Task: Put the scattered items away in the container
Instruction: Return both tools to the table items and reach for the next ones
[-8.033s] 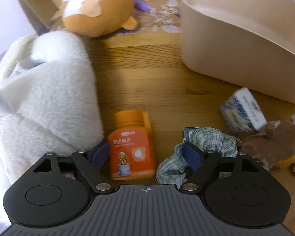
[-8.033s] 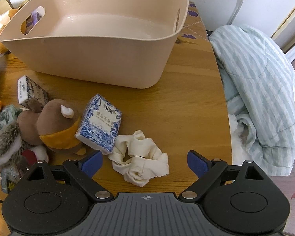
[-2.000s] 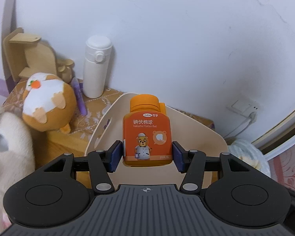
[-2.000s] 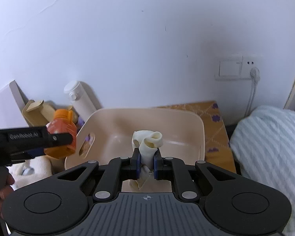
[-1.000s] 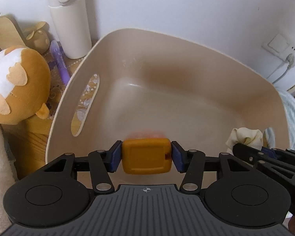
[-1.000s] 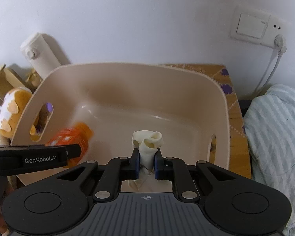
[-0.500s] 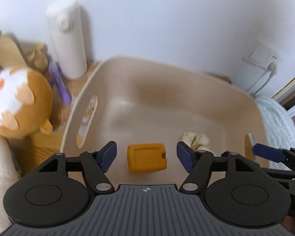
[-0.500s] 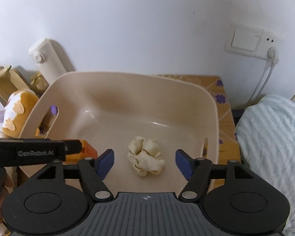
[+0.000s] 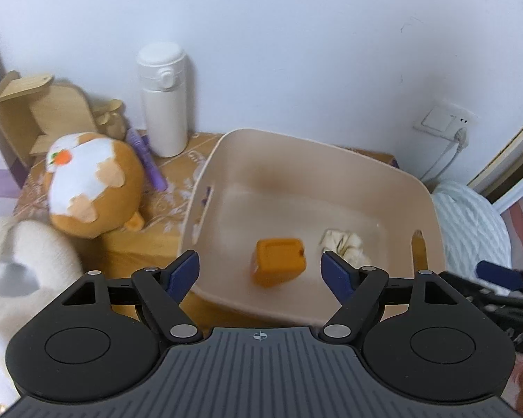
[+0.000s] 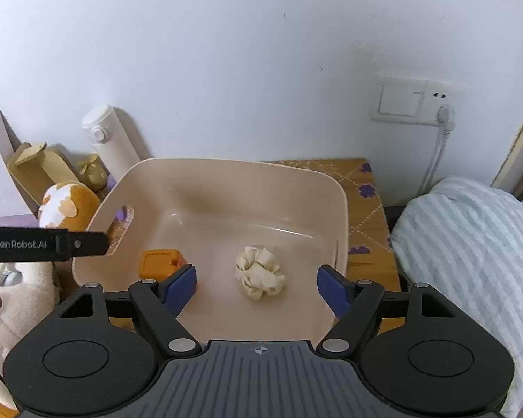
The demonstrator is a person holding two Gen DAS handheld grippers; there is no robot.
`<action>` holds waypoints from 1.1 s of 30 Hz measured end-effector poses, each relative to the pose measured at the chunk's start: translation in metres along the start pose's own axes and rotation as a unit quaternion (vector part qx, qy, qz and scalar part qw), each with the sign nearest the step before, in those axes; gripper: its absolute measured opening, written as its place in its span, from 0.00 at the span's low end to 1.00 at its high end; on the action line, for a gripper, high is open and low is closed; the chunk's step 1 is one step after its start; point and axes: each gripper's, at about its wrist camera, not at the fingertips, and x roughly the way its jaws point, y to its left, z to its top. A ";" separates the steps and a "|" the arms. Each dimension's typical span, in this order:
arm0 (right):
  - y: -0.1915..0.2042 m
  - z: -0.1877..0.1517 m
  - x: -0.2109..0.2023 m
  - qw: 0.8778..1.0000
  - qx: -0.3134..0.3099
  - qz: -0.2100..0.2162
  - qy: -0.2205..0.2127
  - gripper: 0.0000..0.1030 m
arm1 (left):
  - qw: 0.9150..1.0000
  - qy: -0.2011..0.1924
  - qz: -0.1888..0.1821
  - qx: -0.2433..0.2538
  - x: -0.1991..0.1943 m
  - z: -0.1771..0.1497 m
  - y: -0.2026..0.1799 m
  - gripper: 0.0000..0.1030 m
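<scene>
The beige plastic bin (image 9: 383, 170) (image 10: 226, 169) stands on the wooden table. Inside it lie the orange bottle (image 9: 279, 266) (image 10: 160, 264) and the cream scrunchie (image 9: 343, 244) (image 10: 259, 273). My left gripper (image 9: 259, 275) is open and empty, held above the bin's near rim. My right gripper (image 10: 256, 287) is open and empty, above the bin on its right side. The left gripper's body also shows in the right wrist view (image 10: 45, 244) at the left.
An orange and white plush (image 9: 90, 188) lies left of the bin, with a white thermos (image 9: 164, 101), a purple pen (image 9: 146, 160) and a wooden stand (image 9: 35, 104) behind. A white fluffy item (image 9: 14, 261) is at the left. Striped bedding (image 10: 470, 244) is at the right.
Both grippers have opened and dropped the orange bottle and the scrunchie into the bin. Both have since pulled back and up from it.
</scene>
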 end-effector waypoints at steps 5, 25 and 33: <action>-0.004 -0.016 -0.027 1.000 0.006 -0.001 -0.010 0.83 | 1.000 0.002 0.005 0.028 -0.020 -0.025 0.008 0.76; -0.002 -0.125 -0.036 0.995 0.008 0.004 0.104 0.90 | 0.983 0.145 0.000 0.116 -0.020 -0.157 0.048 0.76; 0.003 -0.146 -0.019 0.988 0.036 0.015 0.147 0.93 | 0.971 0.191 0.011 0.146 0.004 -0.183 0.057 0.76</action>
